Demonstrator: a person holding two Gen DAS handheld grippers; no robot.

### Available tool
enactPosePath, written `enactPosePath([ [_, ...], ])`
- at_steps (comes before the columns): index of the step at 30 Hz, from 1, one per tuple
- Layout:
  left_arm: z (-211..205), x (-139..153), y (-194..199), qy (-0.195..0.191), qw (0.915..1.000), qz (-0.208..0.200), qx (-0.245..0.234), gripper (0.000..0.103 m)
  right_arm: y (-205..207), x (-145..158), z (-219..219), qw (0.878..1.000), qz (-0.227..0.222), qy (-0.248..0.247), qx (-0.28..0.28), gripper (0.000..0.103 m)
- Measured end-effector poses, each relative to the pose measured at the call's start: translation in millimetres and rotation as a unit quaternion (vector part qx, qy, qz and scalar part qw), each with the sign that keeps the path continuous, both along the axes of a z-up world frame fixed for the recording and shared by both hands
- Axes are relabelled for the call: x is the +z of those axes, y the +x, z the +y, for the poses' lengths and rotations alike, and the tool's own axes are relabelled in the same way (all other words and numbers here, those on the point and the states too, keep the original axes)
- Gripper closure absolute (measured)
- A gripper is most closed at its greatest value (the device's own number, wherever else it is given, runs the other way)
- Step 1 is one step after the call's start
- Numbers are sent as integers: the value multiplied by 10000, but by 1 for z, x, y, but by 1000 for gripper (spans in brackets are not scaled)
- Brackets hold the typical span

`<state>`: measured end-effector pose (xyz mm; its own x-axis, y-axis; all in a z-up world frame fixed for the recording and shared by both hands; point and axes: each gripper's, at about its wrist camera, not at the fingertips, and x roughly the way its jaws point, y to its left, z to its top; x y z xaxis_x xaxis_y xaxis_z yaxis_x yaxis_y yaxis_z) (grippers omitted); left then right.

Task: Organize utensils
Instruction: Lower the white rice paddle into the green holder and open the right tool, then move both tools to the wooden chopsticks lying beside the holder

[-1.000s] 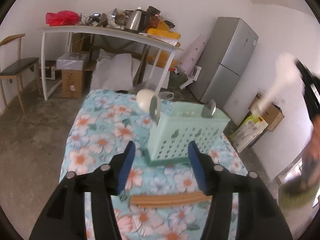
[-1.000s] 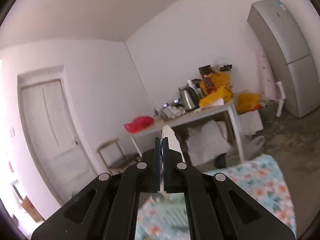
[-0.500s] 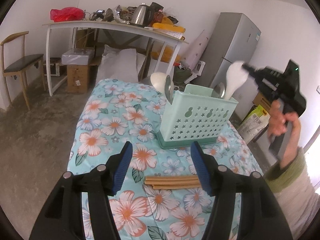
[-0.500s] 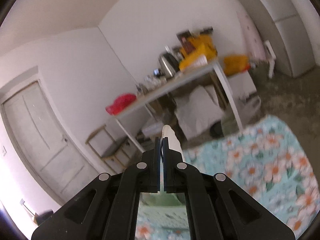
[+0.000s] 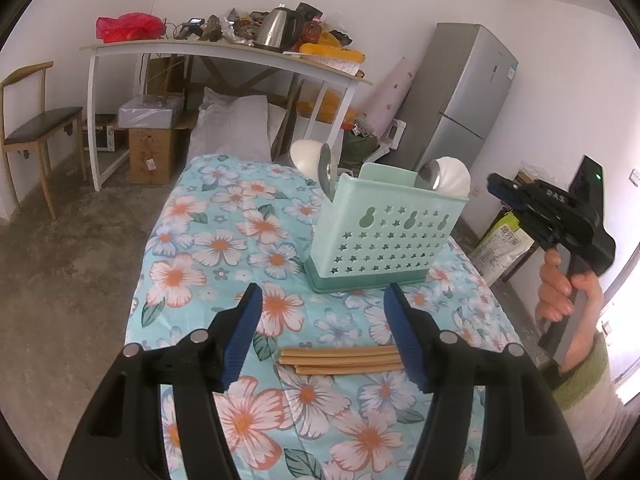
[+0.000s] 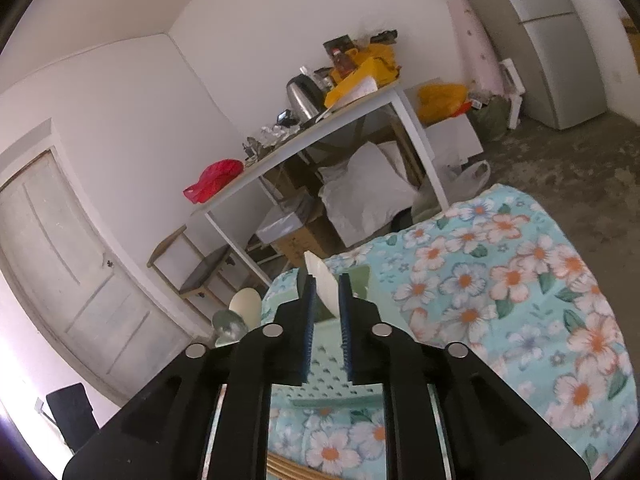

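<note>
A mint-green utensil holder (image 5: pixel 384 236) (image 6: pixel 328 364) stands on the flowered tablecloth (image 5: pixel 208 240). A white spoon (image 5: pixel 454 178) (image 6: pixel 322 284) stands in its right end beside a metal spoon (image 5: pixel 430 172). Another white spoon (image 5: pixel 306 154) and a metal spoon (image 5: pixel 325 168) stand at the left end. My right gripper (image 6: pixel 326 280) (image 5: pixel 494 184) hovers at the holder's right side. Its jaws are opening, and the white spoon's bowl sits loose between them. My left gripper (image 5: pixel 324 296) is open, low over several wooden chopsticks (image 5: pixel 340 356) (image 6: pixel 288 466) lying flat in front of the holder.
A hand and a green-cuffed sleeve (image 5: pixel 576 364) hold the right gripper. Behind stand a white table (image 5: pixel 224 50) with a kettle (image 5: pixel 280 28) and a red bag (image 5: pixel 126 26), a chair (image 5: pixel 36 128), boxes (image 5: pixel 152 152) and a fridge (image 5: pixel 464 96). A door (image 6: pixel 68 264) is on the left.
My right gripper came down with the white spoon and set it in the holder's right end, then its jaws parted. My left gripper sank slightly over the chopsticks.
</note>
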<state>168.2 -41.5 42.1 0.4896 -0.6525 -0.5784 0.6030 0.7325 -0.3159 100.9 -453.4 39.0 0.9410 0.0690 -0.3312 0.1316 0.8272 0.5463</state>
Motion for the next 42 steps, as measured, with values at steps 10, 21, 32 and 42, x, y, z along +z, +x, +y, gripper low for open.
enactPosePath([
  [10,2,-4,-6,81,9999,26,70,41,-64,-19,10,9995,239,-119,-177,86],
  [21,-56,-50,-3,1302,9906,-403,-91,41,-59,-93,58,9849,1649,-436,306,79],
  [32,-79,-93,-13,2490,9641,-890,-222,42,-26,-133,97,9621,2103,-1555,768,68],
  [42,-59,-93,-50,2432,9658,-852,-289,42,-62,-134,122,9613,1989,-1772,702,68],
])
